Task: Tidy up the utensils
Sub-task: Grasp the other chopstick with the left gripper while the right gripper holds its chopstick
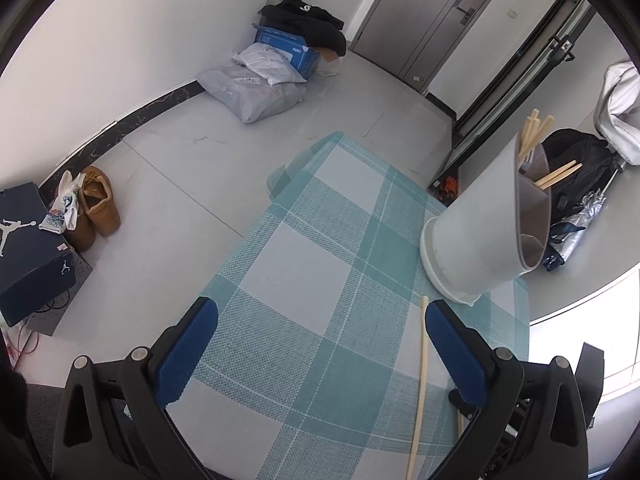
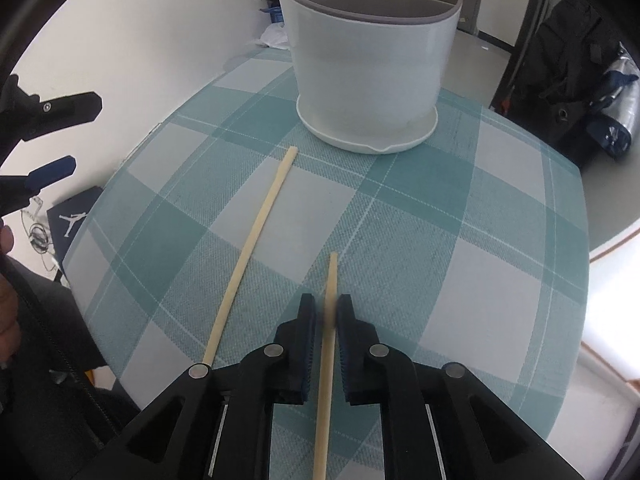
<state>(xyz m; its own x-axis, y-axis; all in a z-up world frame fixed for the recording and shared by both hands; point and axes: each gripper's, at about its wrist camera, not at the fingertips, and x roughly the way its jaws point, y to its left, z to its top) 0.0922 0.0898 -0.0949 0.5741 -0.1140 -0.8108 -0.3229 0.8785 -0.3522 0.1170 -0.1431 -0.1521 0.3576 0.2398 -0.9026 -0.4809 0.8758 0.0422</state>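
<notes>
My right gripper (image 2: 325,312) has its jaws drawn in on a chopstick (image 2: 327,344); the pads sit tight on both sides of the shaft, so I read it as gripped. No gap visible at the pads, though there is some blur there.

The held stick runs straight out along my fingers, free end pointing at the white utensil holder (image 2: 366,68). Holder stands dead ahead on the far part of the checked tablecloth (image 2: 480,240), well apart from the stick's tip. Other chopsticks already stand in it, seen from the left wrist view.

Second chopstick (image 2: 252,248) lies flat on the cloth to the left of the held one, slanting up and right, its far end just short of the holder's saucer base.

My left gripper (image 1: 320,344) hangs wide open, nothing between the pads, off to the left side of the table. The loose stick runs beside its right finger.

Judgement: stick's long axis is level-ish now, the holder's mouth faces up, so the coming move turns on tipping the stick toward upright and carrying it forward over the rim. Right hand is the one to do it
</notes>
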